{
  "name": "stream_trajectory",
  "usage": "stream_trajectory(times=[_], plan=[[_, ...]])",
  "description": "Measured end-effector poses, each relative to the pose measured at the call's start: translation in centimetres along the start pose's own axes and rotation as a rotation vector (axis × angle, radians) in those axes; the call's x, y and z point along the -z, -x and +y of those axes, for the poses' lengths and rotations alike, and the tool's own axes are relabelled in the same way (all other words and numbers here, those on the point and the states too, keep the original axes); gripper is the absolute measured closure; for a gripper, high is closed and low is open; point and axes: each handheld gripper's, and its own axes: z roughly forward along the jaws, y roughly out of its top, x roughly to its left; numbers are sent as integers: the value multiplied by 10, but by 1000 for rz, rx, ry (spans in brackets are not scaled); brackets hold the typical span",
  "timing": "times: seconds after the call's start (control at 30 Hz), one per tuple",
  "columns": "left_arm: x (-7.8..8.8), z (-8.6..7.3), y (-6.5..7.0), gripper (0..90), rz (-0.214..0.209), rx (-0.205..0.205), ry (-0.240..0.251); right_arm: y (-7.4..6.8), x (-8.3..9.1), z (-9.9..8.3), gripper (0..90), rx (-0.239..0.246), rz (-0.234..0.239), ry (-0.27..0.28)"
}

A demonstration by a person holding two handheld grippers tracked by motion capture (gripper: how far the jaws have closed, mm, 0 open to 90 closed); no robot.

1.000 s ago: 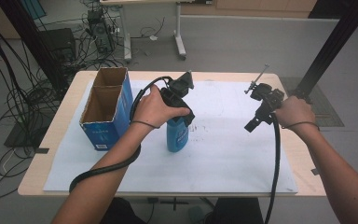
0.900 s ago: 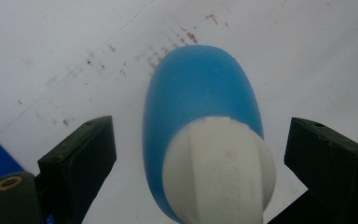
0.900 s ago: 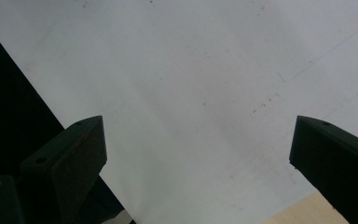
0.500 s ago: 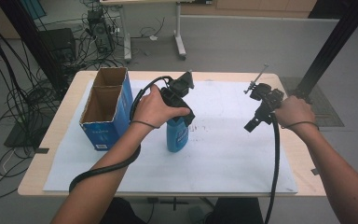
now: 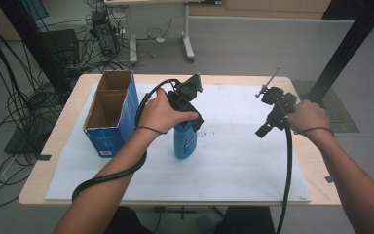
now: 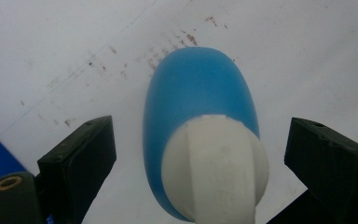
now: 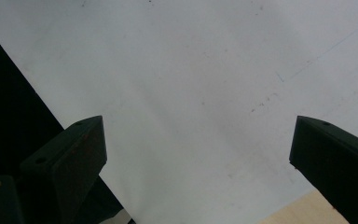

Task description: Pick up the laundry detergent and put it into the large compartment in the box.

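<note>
I am hovering my left gripper straight above the blue bottle, which is standing upright on the white paper sheet, long axis vertical, white cap pointing up at me. My jaws are standing spread, one on each side of the cap, not touching it. The frame's bottom edge is cutting off the cap. My right gripper is hanging spread over bare paper, well apart.

- A light wooden table carries everything; a large white sheet covers most of its top, bare wood showing along the edges
- A blue bottle with a white cap stands upright on the sheet, near its middle
- An open blue cardboard box stands at the sheet's left edge
</note>
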Motion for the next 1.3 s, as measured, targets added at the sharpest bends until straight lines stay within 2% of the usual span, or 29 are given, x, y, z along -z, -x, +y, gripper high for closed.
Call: stream_trajectory(times=[1.3], plan=[[3, 0, 2, 82, -5, -5, 8, -1, 1, 0, 36, -5, -7, 0]])
